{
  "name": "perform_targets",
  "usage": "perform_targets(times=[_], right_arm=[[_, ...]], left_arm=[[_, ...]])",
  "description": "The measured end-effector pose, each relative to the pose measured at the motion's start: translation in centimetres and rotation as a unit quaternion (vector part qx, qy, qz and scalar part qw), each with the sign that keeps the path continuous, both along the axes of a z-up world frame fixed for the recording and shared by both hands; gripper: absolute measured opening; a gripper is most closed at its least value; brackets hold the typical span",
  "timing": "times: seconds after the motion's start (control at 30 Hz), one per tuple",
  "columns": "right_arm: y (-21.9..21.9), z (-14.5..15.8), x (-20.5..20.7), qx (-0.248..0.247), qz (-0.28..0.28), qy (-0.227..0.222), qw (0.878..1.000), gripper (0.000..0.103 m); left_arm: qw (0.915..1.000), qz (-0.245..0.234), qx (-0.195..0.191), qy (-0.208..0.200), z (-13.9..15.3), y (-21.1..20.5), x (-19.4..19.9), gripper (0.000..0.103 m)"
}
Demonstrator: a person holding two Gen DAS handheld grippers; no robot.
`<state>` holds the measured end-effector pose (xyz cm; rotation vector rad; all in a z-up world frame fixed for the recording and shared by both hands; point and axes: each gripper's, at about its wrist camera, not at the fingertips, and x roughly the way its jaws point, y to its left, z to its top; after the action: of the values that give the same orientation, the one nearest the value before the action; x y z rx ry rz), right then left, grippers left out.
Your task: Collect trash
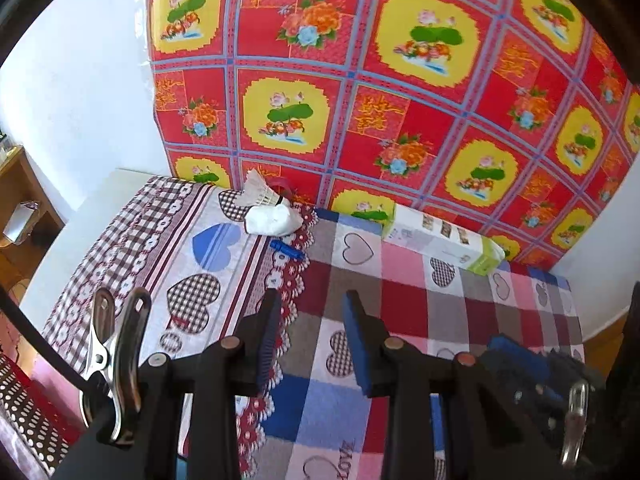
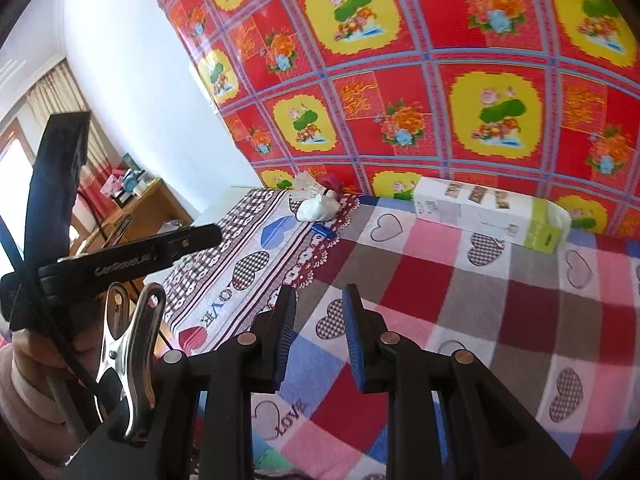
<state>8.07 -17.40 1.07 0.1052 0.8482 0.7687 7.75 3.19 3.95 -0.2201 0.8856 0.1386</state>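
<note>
While both claws hang empty over the tabletop (image 2: 460, 292), the approach step is in hand. Left claw (image 1: 310, 344) and right claw (image 2: 320, 338): jaws slightly apart, holding nothing. Cloth print reads "LOVE". Crumpled white wad (image 1: 274, 220) lies at 12 o'clock, beside a shuttlecock (image 1: 262, 192); next move: reach and straddle it.

Cloth bench cover, glossy wall sheet, matt black tools

The bench (image 1: 400, 280) wears matt woven cloth in checks and hearts; behind it hangs a glossy, plastic-looking floral sheet (image 1: 360, 60) with glare streaks. A crumpled white paper wad (image 1: 272, 220), a feathered shuttlecock (image 1: 260, 192), a smooth blue plastic piece (image 1: 286, 250) and a printed cardboard box (image 2: 492, 212) lie there. Both the left tool (image 1: 310, 344) and the right tool (image 2: 318, 336) are matt black plastic with ribbed blue pads (image 2: 354, 344); a shiny metal clip (image 2: 128, 356) gleams beside a wooden shelf (image 2: 148, 208).
</note>
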Motion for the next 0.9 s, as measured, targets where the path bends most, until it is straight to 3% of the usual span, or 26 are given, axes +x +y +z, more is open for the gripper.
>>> perform_targets(times=[0.27,0.9], right_arm=[[2.6,-0.3,1.1,-0.007,-0.021,0.007,1.000,0.025],[5.5,-3.9,4.6,-0.029,-0.180,0.069,0.981,0.025]], left_arm=[[0.9991,-0.037,-0.010,0.019,-3.3,1.5,5.6,0.032],[0.9899,-0.114,-0.011,0.083,-13.2,5.2,17.9,0.034]])
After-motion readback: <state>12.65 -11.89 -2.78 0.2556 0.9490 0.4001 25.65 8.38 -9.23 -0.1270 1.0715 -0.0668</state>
